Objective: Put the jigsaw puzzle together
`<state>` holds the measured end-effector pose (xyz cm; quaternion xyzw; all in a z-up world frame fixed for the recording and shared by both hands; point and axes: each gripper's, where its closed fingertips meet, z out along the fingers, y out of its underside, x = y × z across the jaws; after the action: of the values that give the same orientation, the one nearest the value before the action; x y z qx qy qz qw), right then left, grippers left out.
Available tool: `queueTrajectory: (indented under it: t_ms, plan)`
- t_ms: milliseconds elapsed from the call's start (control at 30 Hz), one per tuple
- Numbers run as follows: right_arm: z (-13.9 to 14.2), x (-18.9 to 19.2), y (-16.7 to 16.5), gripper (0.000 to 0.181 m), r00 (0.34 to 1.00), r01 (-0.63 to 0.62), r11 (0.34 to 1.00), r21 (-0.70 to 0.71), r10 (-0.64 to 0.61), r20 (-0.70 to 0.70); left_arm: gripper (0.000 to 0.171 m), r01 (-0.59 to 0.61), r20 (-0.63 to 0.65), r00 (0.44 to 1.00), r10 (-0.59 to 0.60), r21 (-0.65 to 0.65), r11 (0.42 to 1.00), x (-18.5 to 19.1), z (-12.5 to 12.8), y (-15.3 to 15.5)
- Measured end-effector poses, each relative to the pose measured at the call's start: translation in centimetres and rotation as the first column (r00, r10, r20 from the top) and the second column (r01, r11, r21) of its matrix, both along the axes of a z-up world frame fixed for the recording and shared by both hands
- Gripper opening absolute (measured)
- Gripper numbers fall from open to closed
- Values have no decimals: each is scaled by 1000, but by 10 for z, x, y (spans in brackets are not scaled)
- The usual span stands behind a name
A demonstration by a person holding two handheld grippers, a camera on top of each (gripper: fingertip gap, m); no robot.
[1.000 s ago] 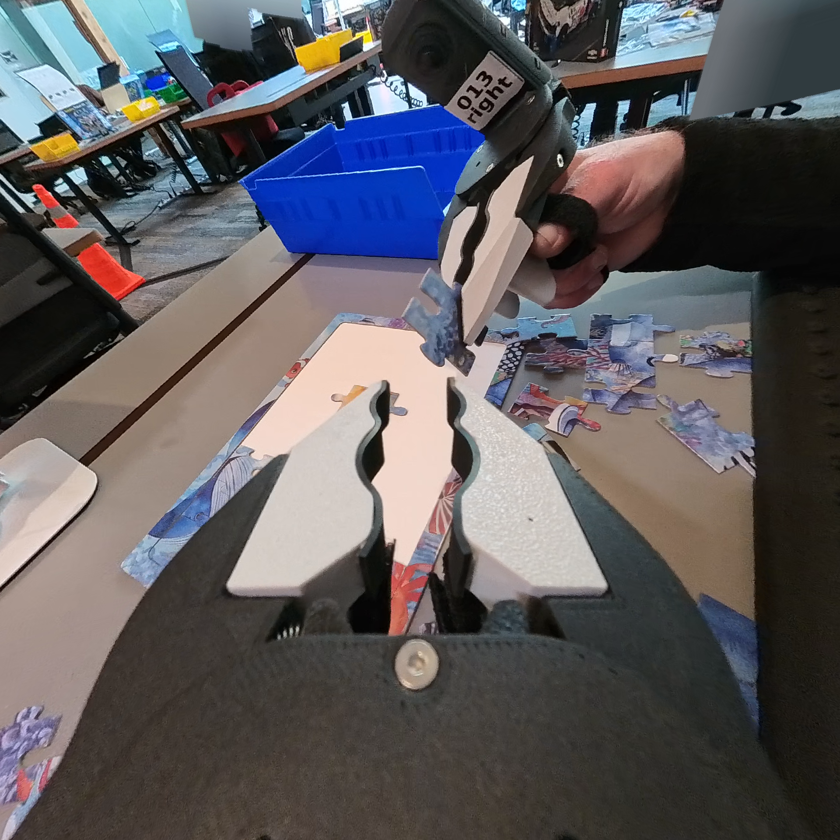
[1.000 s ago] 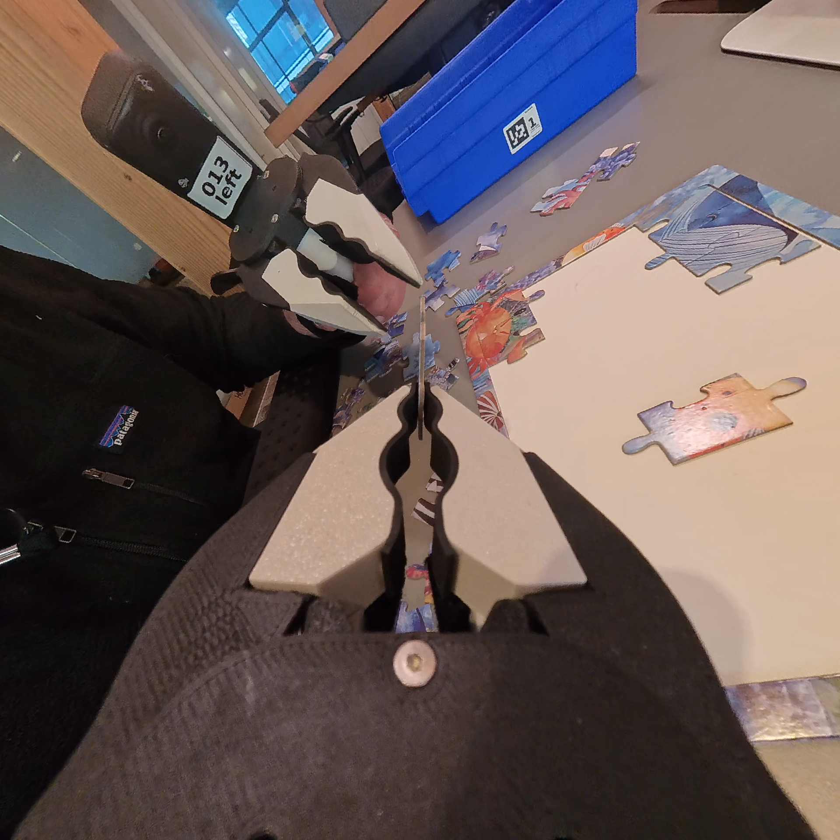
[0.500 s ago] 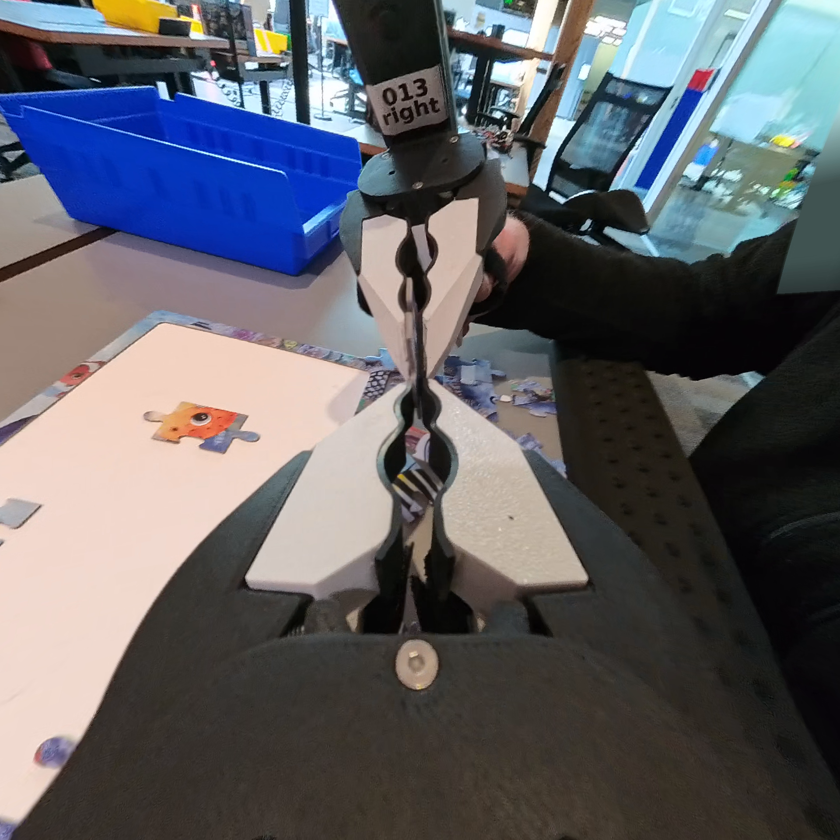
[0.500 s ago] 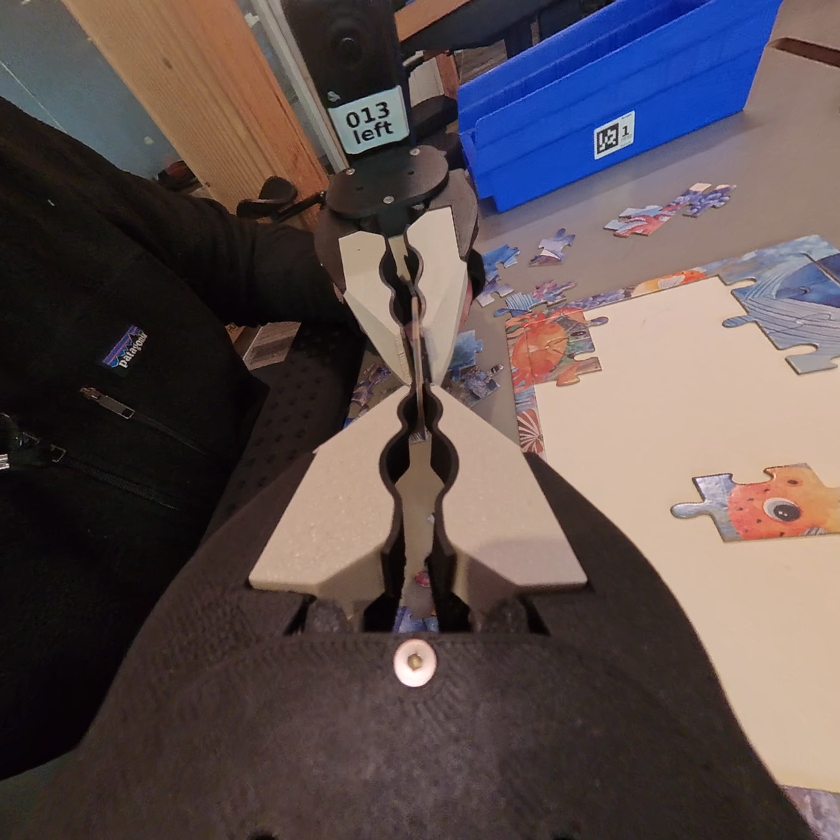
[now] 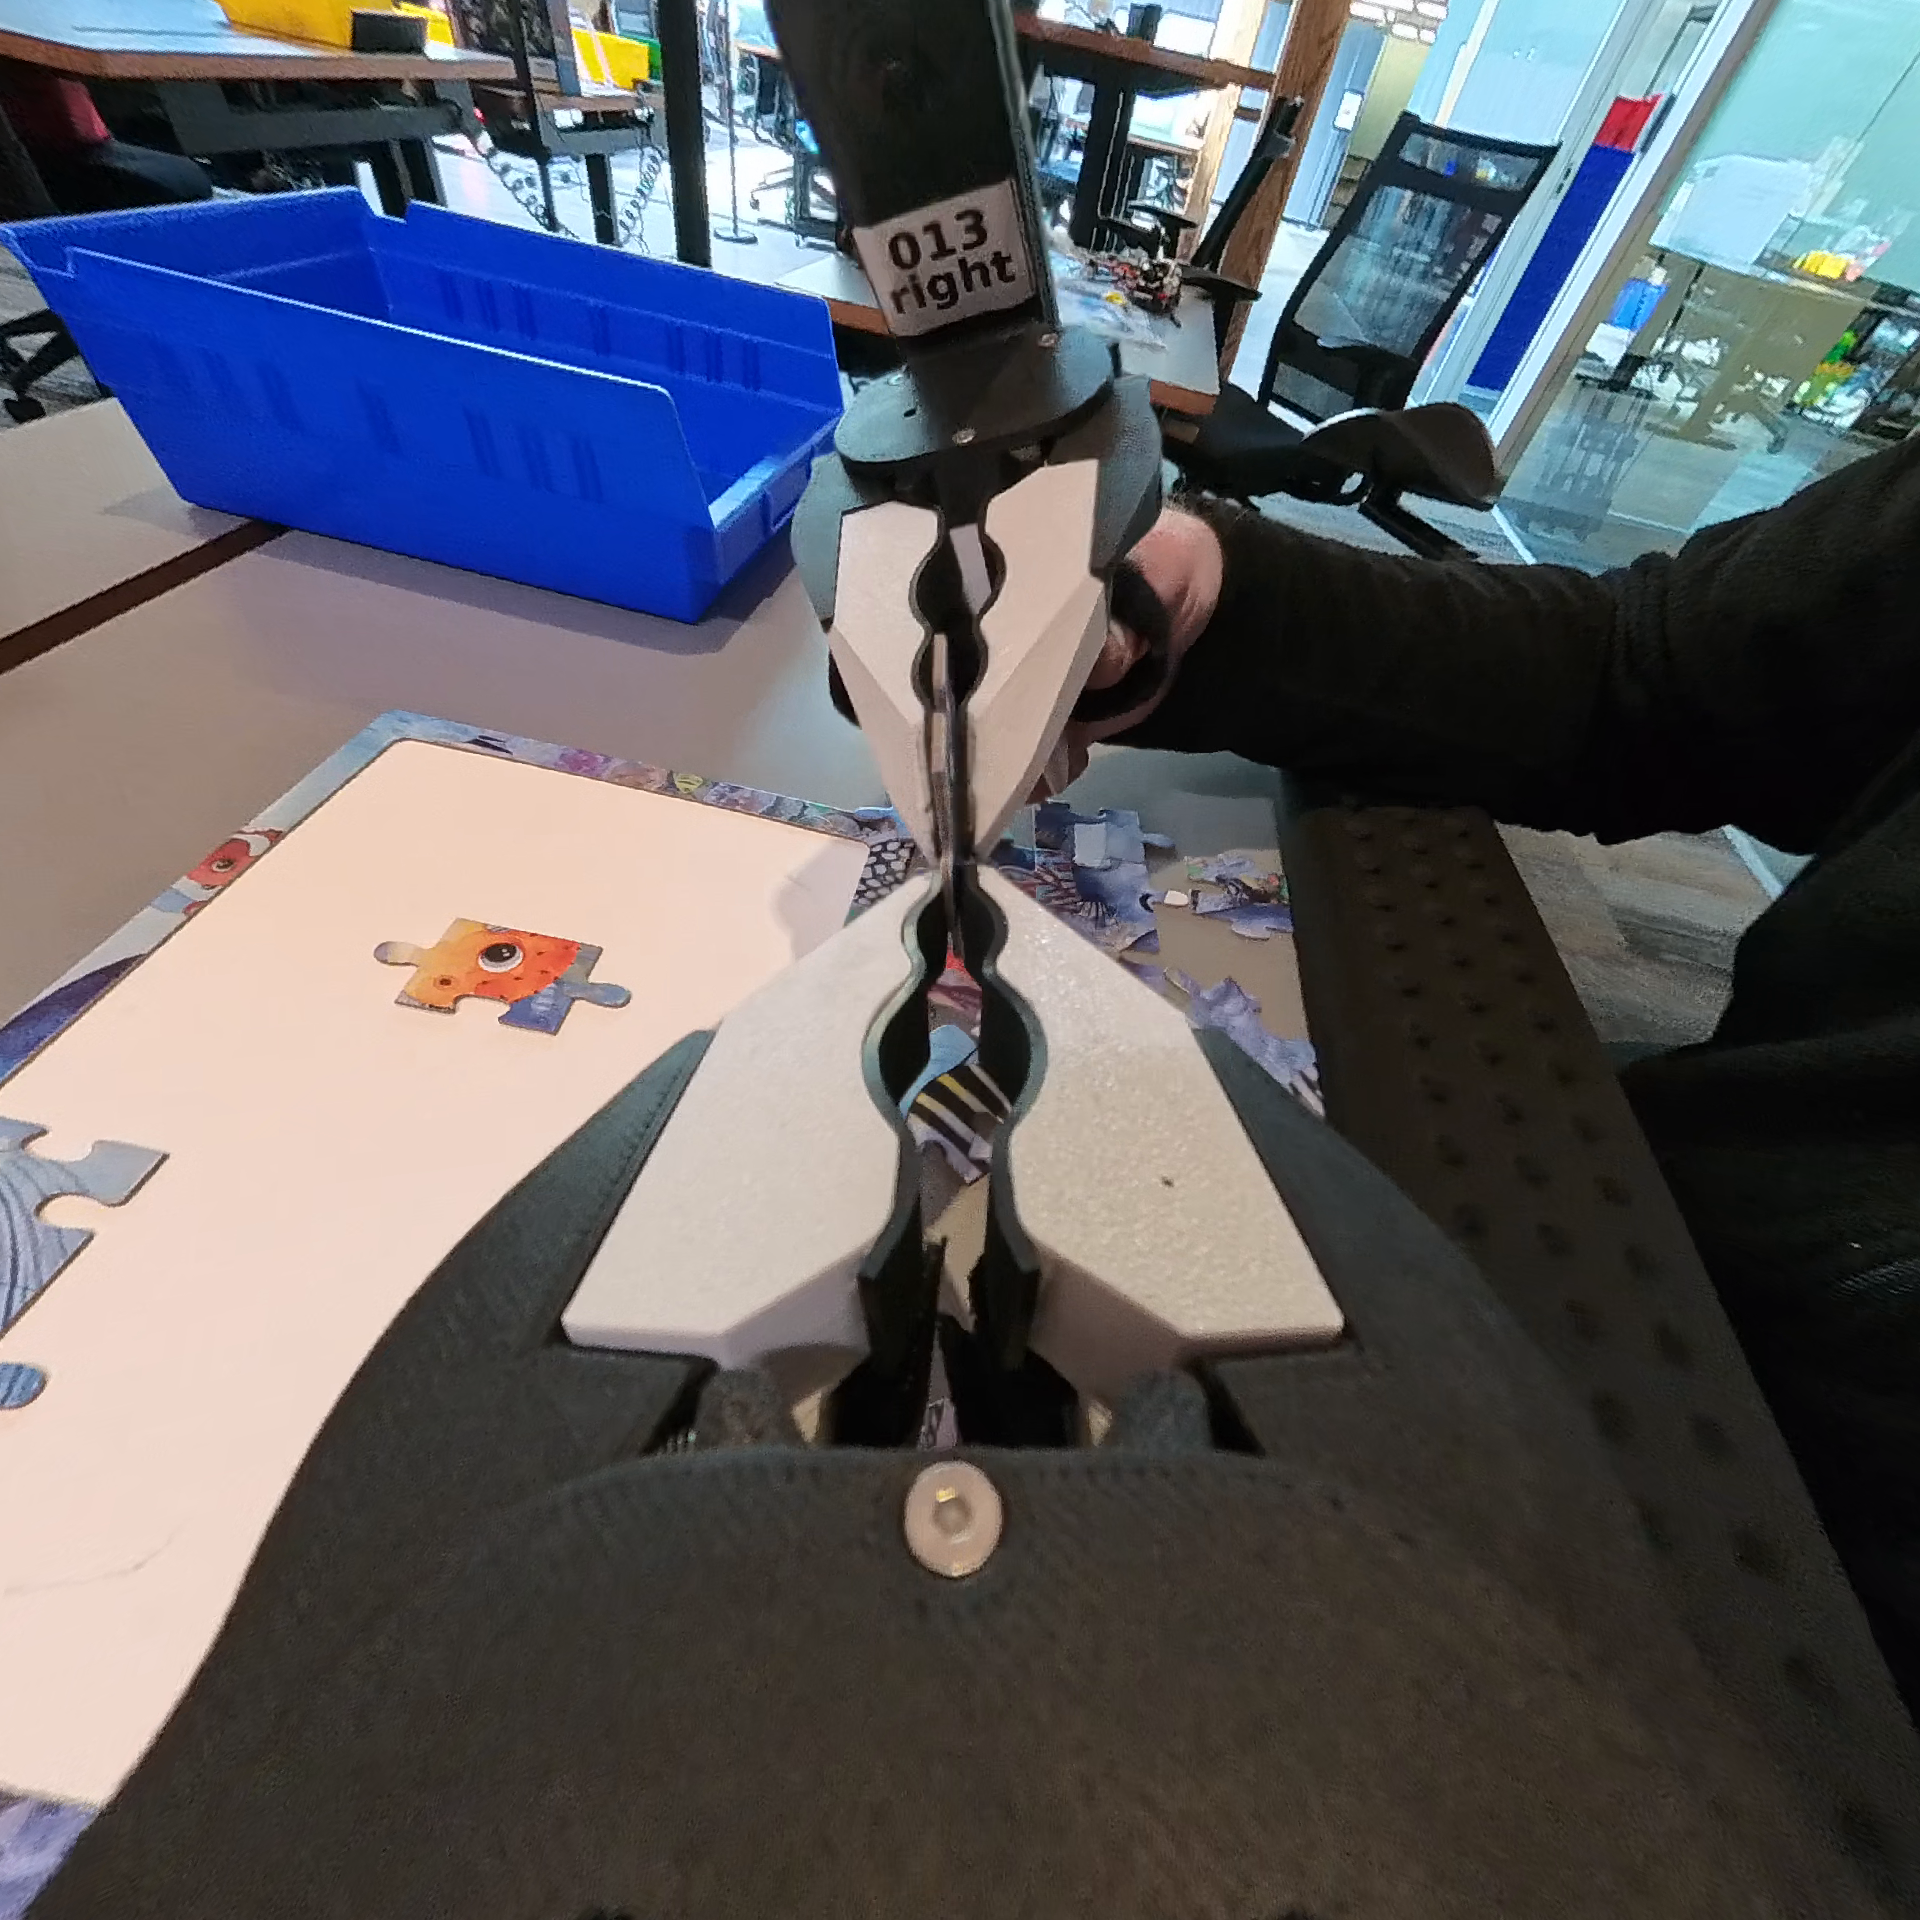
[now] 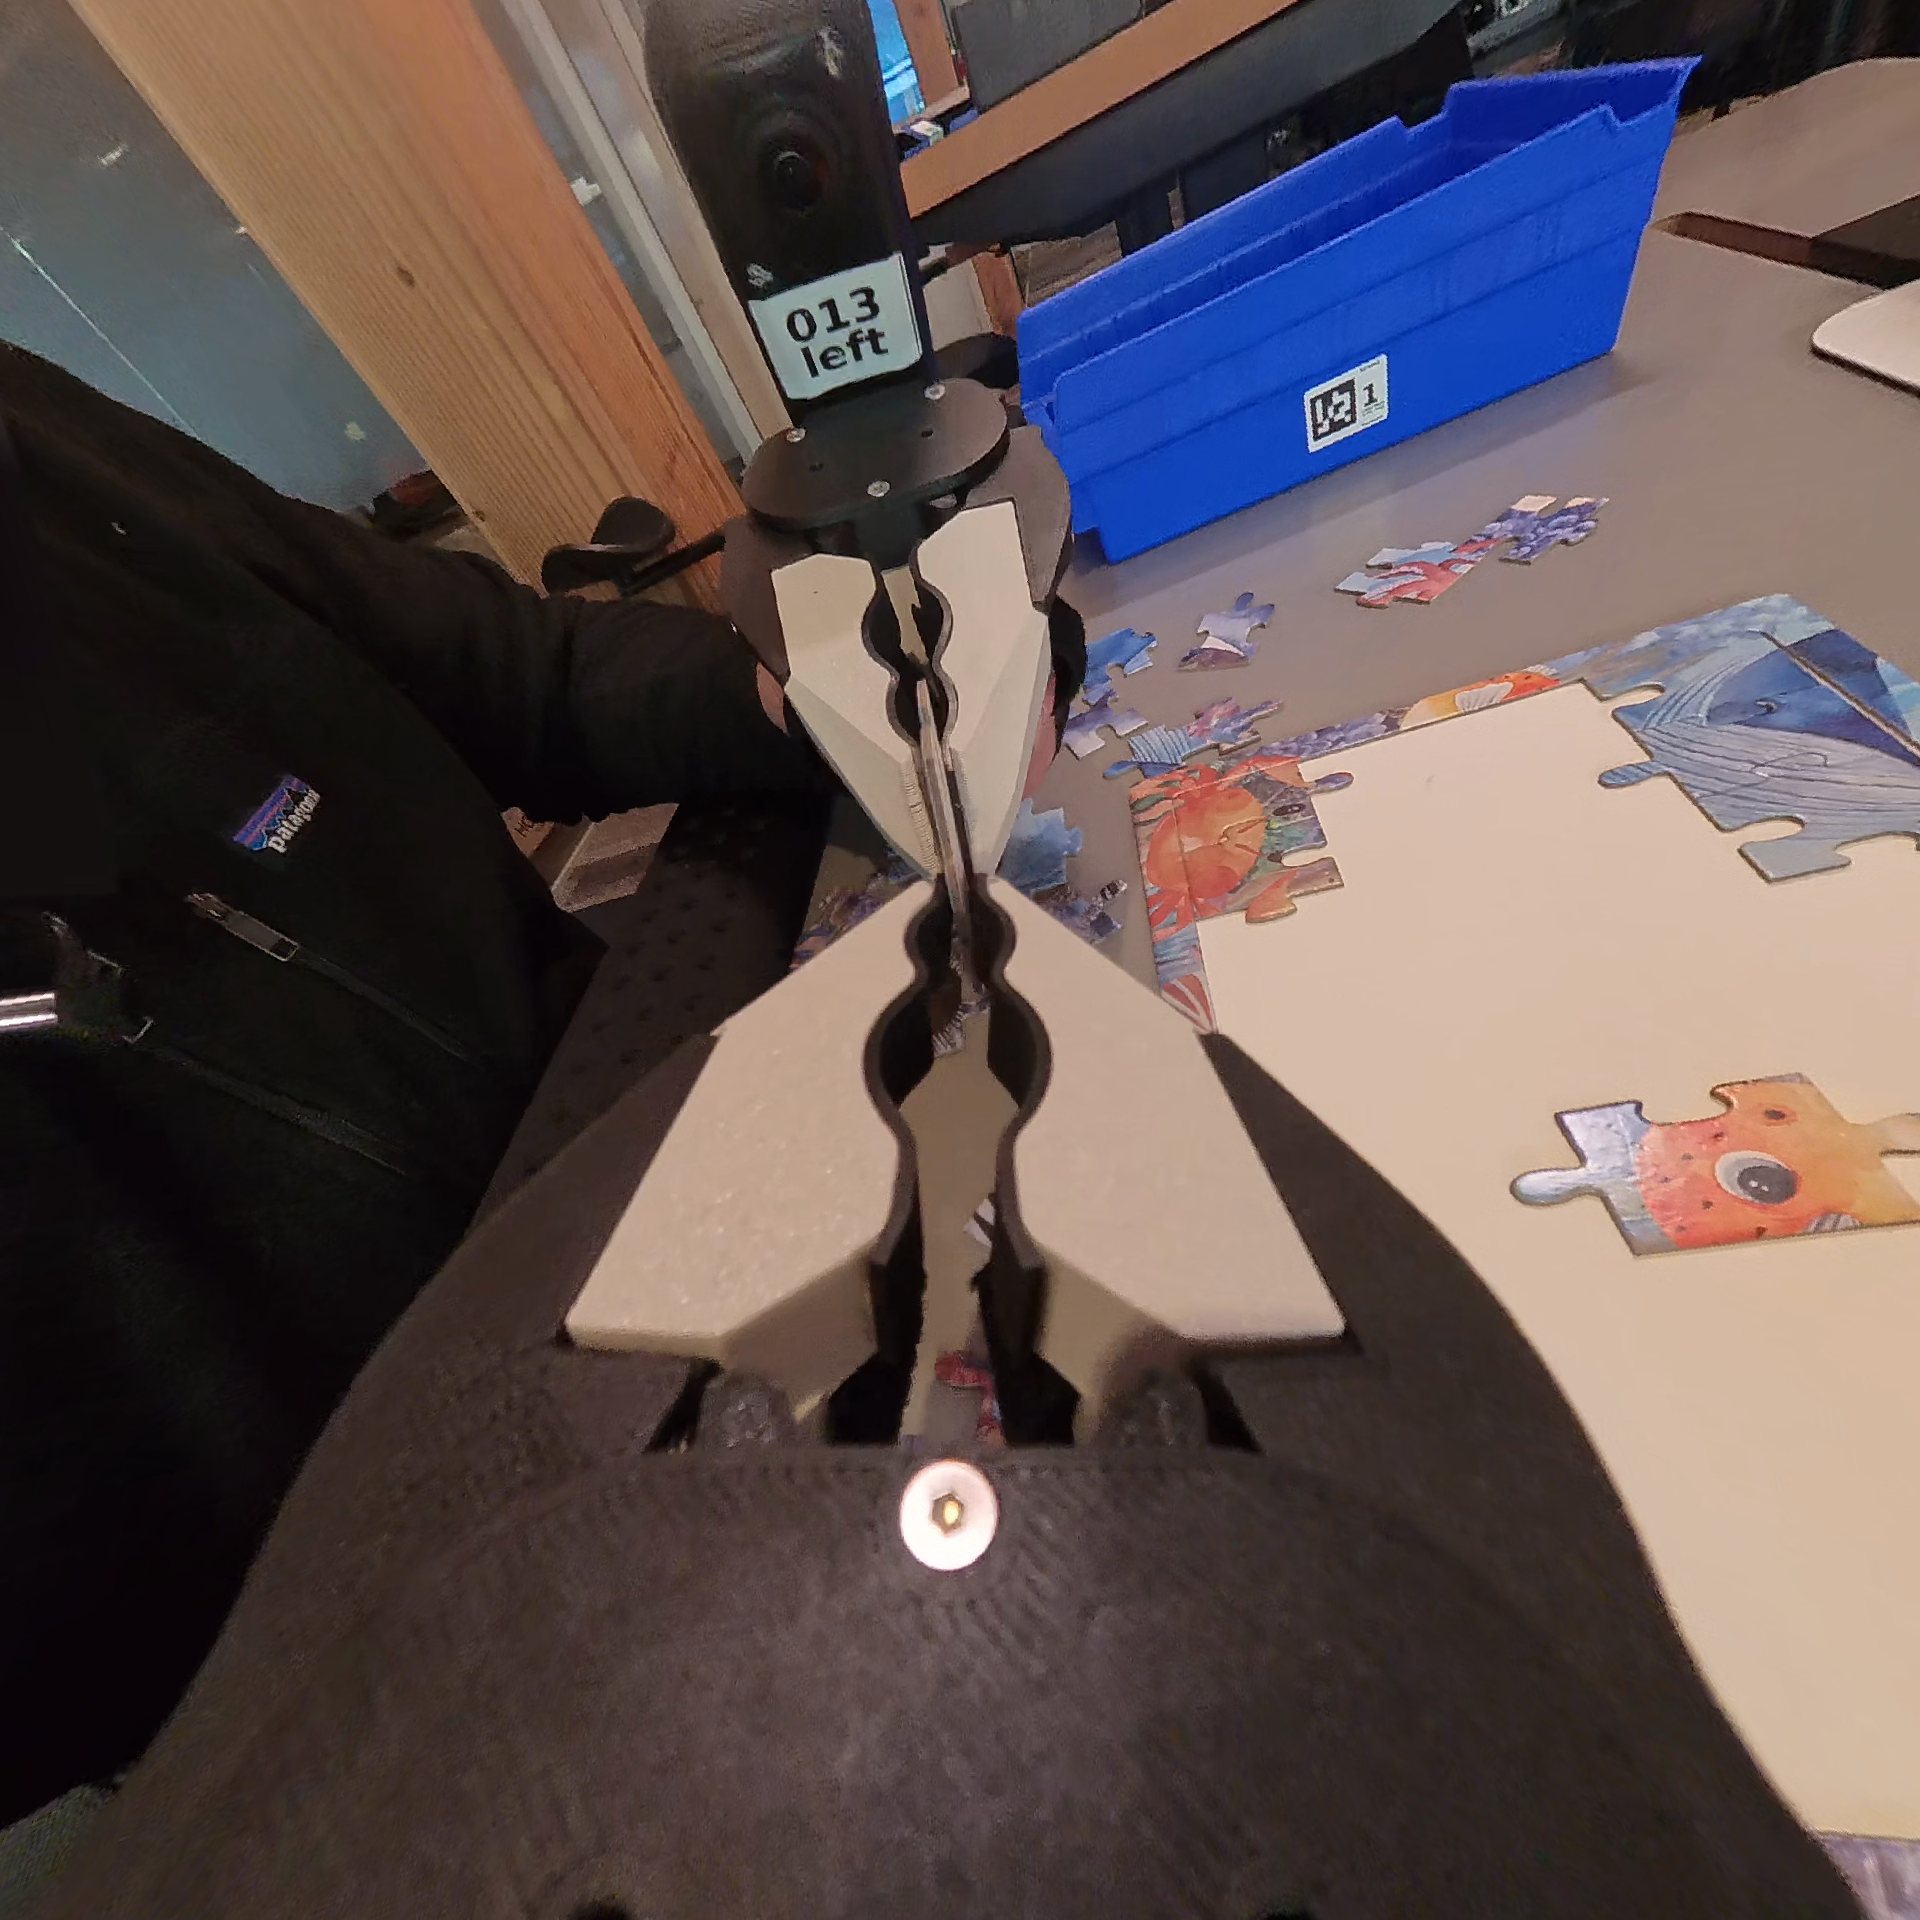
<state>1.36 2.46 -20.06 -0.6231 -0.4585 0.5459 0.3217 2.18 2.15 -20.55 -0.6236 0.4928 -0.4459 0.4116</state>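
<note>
Nearest, the left gripper (image 5: 954,883) is holding its fingers narrowed to a thin slit, and a puzzle piece (image 6: 943,821) is standing edge-on between them, seen as a sliver. Meeting it tip to tip, the right gripper (image 6: 954,896) is pinching the same piece from the opposite end, its fingers likewise nearly closed; both claws are gripping the one piece in the air above the table (image 5: 312,665), over the near edge of the puzzle board (image 5: 312,1143). Below, loose pieces (image 5: 1164,883) are lying scattered beside the board's corner. On the bare white board an orange fish piece (image 5: 499,975) is sitting alone, well apart from the grippers, while joined whale pieces (image 6: 1787,748) are filling a far corner and an orange crab section (image 6: 1226,842) is sitting at the near edge. Farther back, a blue bin (image 5: 416,416) is resting on the table.
</note>
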Motion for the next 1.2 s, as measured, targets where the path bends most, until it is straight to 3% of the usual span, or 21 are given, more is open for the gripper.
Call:
queueTrajectory:
  t_ms: [233,533,667,800,900,1000,1200]
  plan:
    - [-6,4,3,0,1000,8,1000,4,-8,8,2,-4,-33,999,4,10,1000,4,-6,5]
    - [-6,15,17,0,996,82,997,11,-82,22,29,-118,-84,989,126,94,989,-8,-4,28]
    - [-6,16,28,0,987,143,989,-37,-139,76,40,-209,-128,966,226,137,968,-33,4,43]
    - [-7,8,37,0,971,176,983,-56,-164,171,44,-274,-257,910,325,215,937,-80,10,58]
    - [-10,-3,38,0,960,146,986,-77,-123,250,47,-273,-385,850,359,260,926,-118,2,62]
    - [-20,-15,47,0,940,142,984,-105,-102,325,47,-250,-446,835,322,212,945,-140,-13,58]
    - [-53,-39,61,0,912,145,971,-189,-56,407,47,-236,-494,822,282,155,959,-149,-49,63]
